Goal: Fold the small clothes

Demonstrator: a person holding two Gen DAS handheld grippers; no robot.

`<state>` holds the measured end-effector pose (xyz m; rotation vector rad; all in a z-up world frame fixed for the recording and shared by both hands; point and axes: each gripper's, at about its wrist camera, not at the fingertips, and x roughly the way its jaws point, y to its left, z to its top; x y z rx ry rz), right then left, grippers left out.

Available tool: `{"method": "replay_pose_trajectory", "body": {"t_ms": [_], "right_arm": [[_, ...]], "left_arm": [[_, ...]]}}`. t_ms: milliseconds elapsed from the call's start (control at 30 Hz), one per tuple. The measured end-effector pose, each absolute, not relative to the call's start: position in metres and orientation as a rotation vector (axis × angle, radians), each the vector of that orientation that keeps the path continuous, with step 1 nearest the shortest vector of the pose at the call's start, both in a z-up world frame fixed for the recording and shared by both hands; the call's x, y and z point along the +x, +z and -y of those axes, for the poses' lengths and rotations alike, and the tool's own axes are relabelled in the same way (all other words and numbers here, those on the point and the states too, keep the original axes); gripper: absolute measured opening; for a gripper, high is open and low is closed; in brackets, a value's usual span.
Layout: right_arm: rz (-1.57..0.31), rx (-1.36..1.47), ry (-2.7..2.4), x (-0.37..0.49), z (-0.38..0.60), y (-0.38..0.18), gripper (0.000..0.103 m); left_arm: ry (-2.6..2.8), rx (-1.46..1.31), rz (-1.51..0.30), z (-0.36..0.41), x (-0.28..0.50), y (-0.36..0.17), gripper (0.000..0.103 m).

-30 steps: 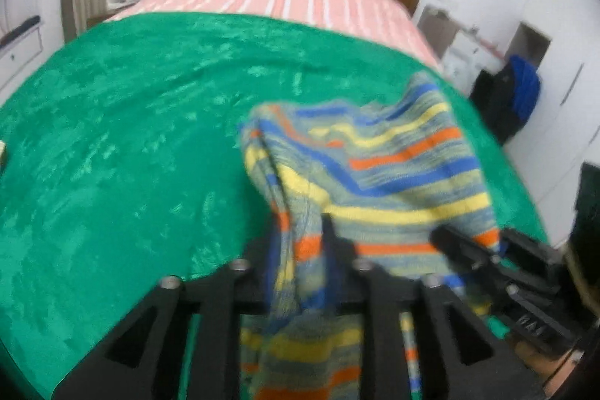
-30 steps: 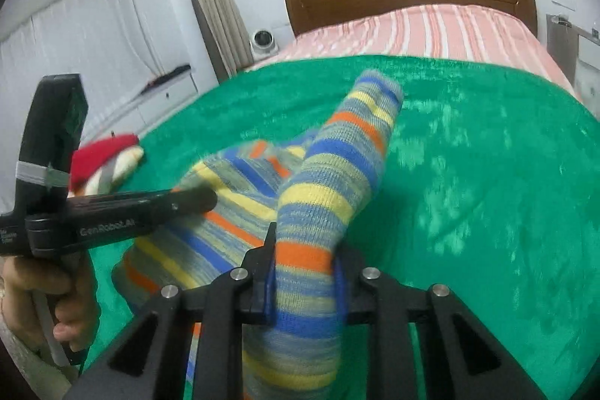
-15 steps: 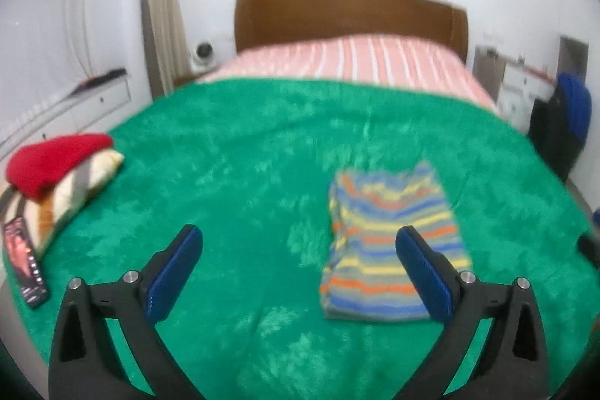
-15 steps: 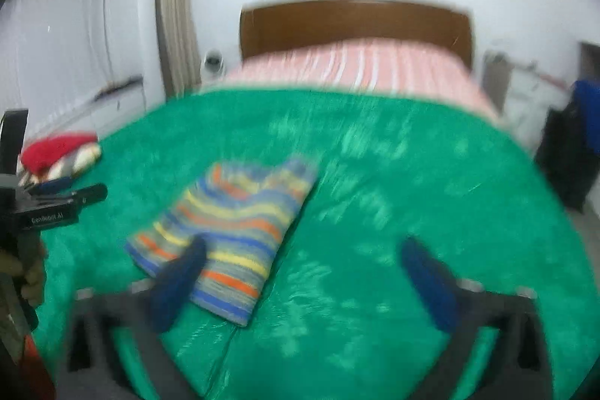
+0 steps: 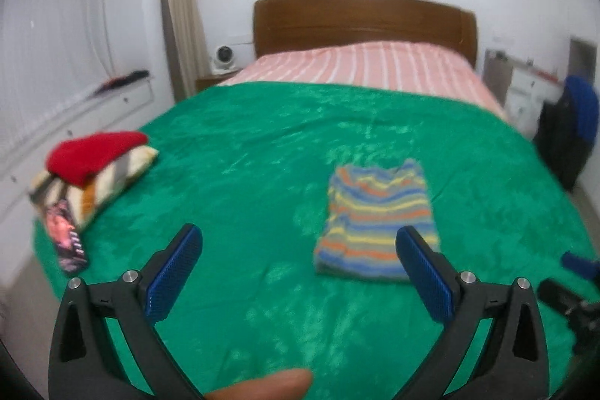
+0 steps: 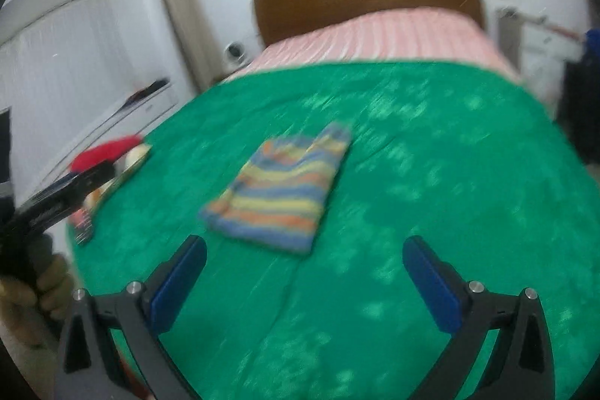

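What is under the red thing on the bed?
The red garment sits on a folded striped cloth, which lies on the green blanket. Whatever is beneath that stack is covered.

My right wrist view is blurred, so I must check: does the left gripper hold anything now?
Observer: No. The left gripper is empty: its fingers have just been opening and stand wide, nothing between them.
Operator: What is under the red garment?
Observer: The red garment lies on a folded piece striped cream, grey and orange.
Operator: Anything beside that pile?
Observer: A dark flat booklet, at the edge of the blanket.
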<state>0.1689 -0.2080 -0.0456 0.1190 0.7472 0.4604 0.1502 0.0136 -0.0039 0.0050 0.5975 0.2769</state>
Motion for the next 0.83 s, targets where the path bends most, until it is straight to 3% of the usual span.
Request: {"method": "replay_pose_trajectory", "body": {"t_ms": [300, 833], "right_arm": [[-0.709, -0.107, 0.350, 0.127, 0.177, -0.027, 0.103], [-0.753, -0.147, 0.356, 0.110, 0.165, -0.039, 0.103]], "left_arm": [[0.209, 0.011, -0.717, -0.002, 0.126, -0.017, 0.103], [0.207, 0.054, -0.738, 0.011, 0.110, -0.024, 0.103]]}}
